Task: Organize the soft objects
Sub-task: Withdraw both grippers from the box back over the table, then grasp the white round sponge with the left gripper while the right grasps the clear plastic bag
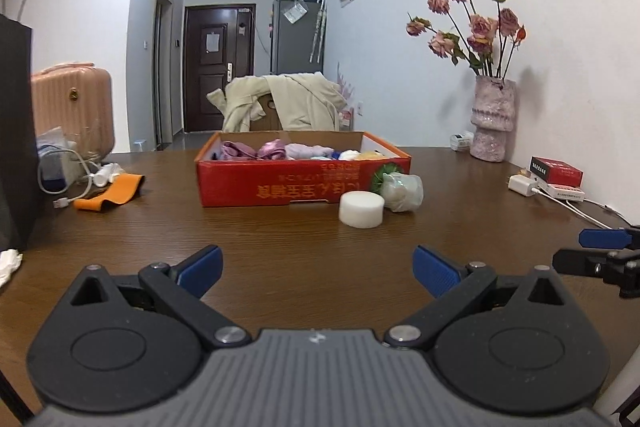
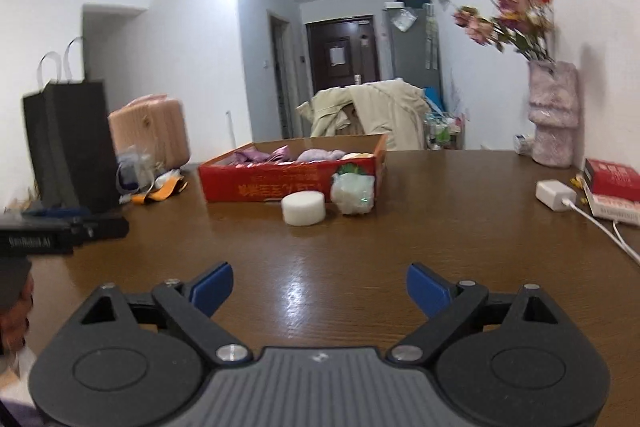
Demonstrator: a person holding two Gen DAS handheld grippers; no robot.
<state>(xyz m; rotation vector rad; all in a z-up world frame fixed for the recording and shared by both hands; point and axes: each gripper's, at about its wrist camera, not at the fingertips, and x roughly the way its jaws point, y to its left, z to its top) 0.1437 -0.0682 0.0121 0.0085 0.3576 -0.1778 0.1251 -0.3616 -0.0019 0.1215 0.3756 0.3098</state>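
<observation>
A red cardboard box (image 1: 280,187) (image 2: 256,183) sits on the brown table and holds several soft cloths in purple, pink and yellow. A white round sponge (image 1: 361,209) (image 2: 303,208) lies on the table in front of the box's right end. A pale mesh bath pouf (image 1: 402,191) (image 2: 354,193) rests beside it against the box. My left gripper (image 1: 318,269) is open and empty, well short of the sponge. My right gripper (image 2: 320,287) is open and empty, also well short. The right gripper's fingers (image 1: 600,238) show at the right edge of the left wrist view.
An orange band (image 1: 110,193), cables and a black bag (image 1: 14,131) lie at the table's left. A vase of dried roses (image 1: 492,119), a red box (image 1: 556,171) and a white charger (image 1: 522,183) stand along the right wall. A chair with a coat (image 1: 280,103) is behind.
</observation>
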